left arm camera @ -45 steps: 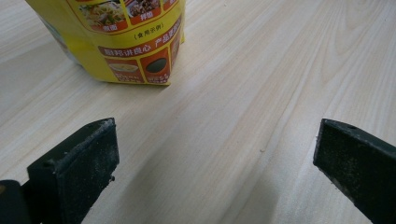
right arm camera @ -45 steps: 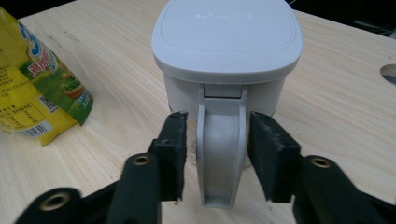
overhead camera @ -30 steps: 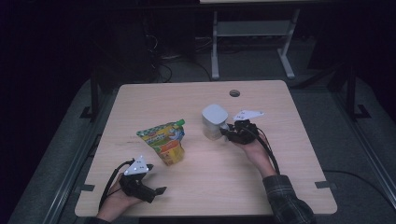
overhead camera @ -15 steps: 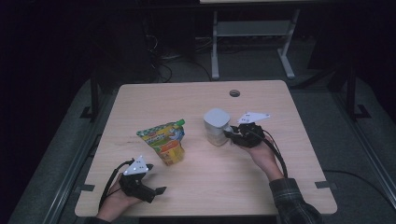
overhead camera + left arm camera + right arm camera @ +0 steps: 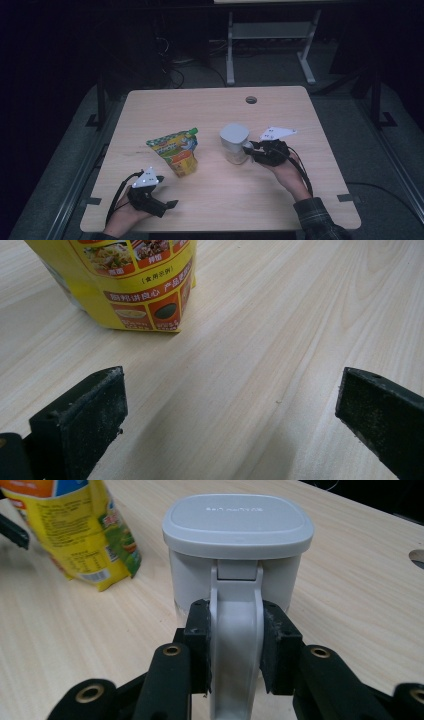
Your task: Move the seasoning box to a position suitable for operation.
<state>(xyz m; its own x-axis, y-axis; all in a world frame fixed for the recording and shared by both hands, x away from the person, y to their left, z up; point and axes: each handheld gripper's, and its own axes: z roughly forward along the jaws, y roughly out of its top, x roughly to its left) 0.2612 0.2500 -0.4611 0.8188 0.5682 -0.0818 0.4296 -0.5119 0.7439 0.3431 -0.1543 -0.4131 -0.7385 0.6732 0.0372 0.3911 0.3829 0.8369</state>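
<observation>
Here the white lidded jug [image 5: 234, 143] stands upright on the desk [image 5: 215, 107], right of the middle and well in from every edge. The right gripper [image 5: 251, 148] comes at it from the right-edge side, its jaws pinching the jug's white handle [image 5: 235, 645]; in the right gripper view the black pads [image 5: 197, 645] press on both sides of that handle, below the flat grey lid [image 5: 238, 524].

Just left of the jug, with a strip of bare wood between them, a yellow and green spouted food pouch [image 5: 176, 151] stands slightly tilted; it is the nearest thing in the way on that side. The left gripper [image 5: 167, 206] rests low near the front edge, toward the front left corner, jaws spread wide with only bare wood between them, and the pouch's lower corner [image 5: 145, 300] is a little beyond them in its own view.

Open room lies across the whole back half of the desk, up to a round cable hole [image 5: 251, 99] near the back edge, and between the jug and the front edge.
</observation>
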